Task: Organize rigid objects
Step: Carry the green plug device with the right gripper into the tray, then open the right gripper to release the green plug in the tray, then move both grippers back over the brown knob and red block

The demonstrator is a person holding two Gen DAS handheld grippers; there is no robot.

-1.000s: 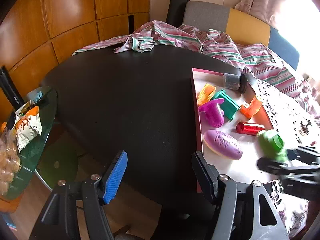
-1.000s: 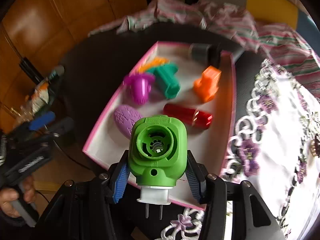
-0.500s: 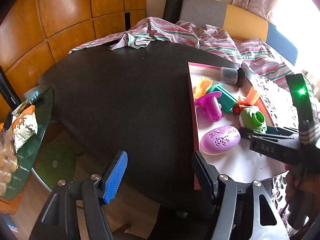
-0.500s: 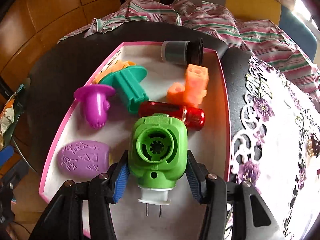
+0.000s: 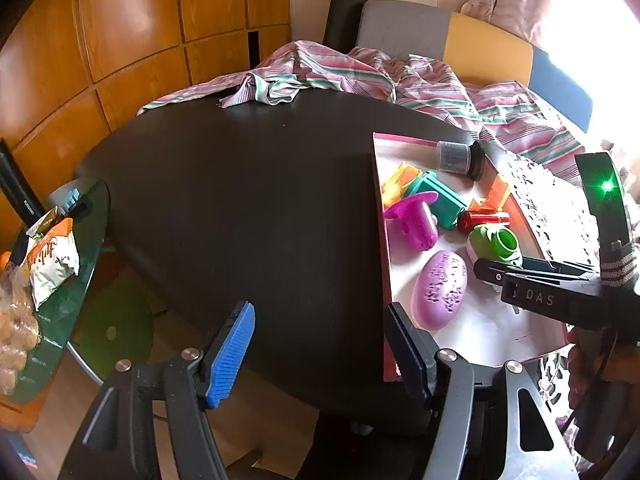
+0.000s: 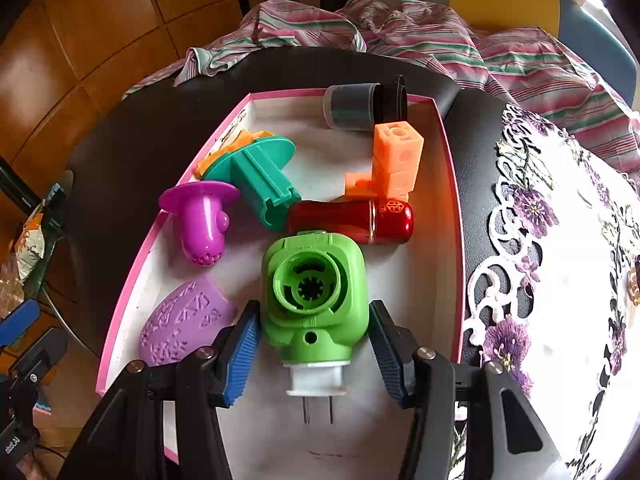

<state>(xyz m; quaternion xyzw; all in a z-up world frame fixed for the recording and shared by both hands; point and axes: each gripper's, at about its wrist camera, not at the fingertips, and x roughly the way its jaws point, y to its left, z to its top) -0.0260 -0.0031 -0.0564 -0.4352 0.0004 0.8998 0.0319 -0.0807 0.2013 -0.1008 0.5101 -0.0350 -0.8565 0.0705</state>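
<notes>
A green plug-in device (image 6: 314, 300) with white prongs lies in the pink-rimmed box (image 6: 132, 268), between the fingers of my right gripper (image 6: 314, 344). The jaws stand apart from its sides, open. The box also holds a purple oval (image 6: 180, 324), a magenta piece (image 6: 202, 226), a teal piece (image 6: 260, 176), a red cylinder (image 6: 352, 222), an orange block (image 6: 392, 160) and a grey jar (image 6: 352, 106). My left gripper (image 5: 320, 344) is open and empty over the black table's (image 5: 240, 200) near edge, left of the box (image 5: 380, 216). The green device also shows in the left wrist view (image 5: 494, 246).
A striped cloth (image 5: 360, 76) lies across the table's far side. A white lace mat (image 6: 560, 260) covers the table right of the box. A glass side table (image 5: 52, 280) with snack bags stands at the left. Wooden panels line the back wall.
My right gripper has lowered the green device into the box and opened; its fingers now stand clear of it. The left gripper has barely moved.
</notes>
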